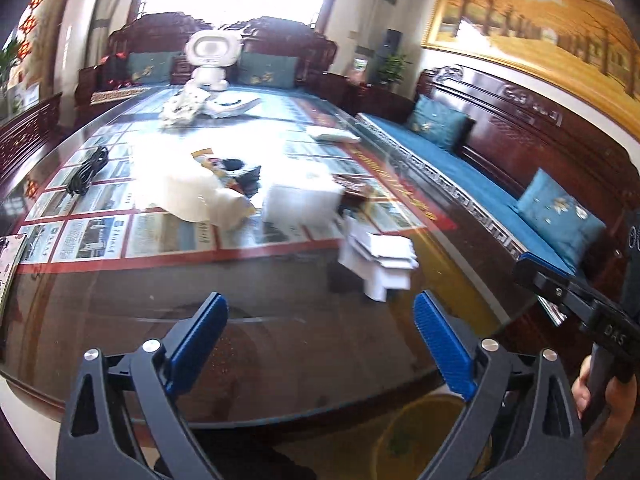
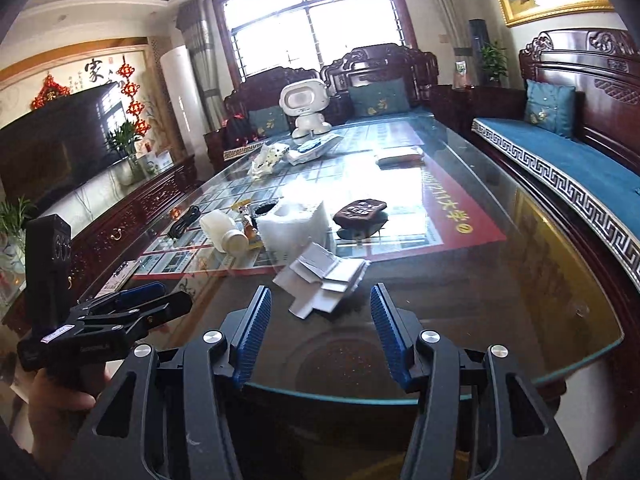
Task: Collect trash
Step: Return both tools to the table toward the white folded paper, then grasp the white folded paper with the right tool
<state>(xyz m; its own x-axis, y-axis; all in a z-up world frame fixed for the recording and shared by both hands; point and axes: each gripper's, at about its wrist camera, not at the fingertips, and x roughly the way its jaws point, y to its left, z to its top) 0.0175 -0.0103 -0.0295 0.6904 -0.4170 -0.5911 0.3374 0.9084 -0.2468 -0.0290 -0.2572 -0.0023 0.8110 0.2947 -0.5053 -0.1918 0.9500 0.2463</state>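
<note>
Both grippers hovered at the near end of the glass-topped table (image 2: 520,320), the left gripper (image 1: 320,320) and right gripper (image 2: 320,308) each with blue pads spread wide, holding nothing. Just beyond them lay the crumpled white paper scraps (image 2: 324,276), folded and overlapping flat on the glass. Farther on stood a white foam block (image 2: 294,224), with a tipped white bottle (image 2: 224,230) beside it and a dark pouch (image 2: 360,212) to its right. A white toy robot (image 2: 306,106) stood at the far end.

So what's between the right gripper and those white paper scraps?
Only bare glass tabletop. In the right wrist view, the open right gripper points straight at the white paper scraps, with nothing lying between them.
</note>
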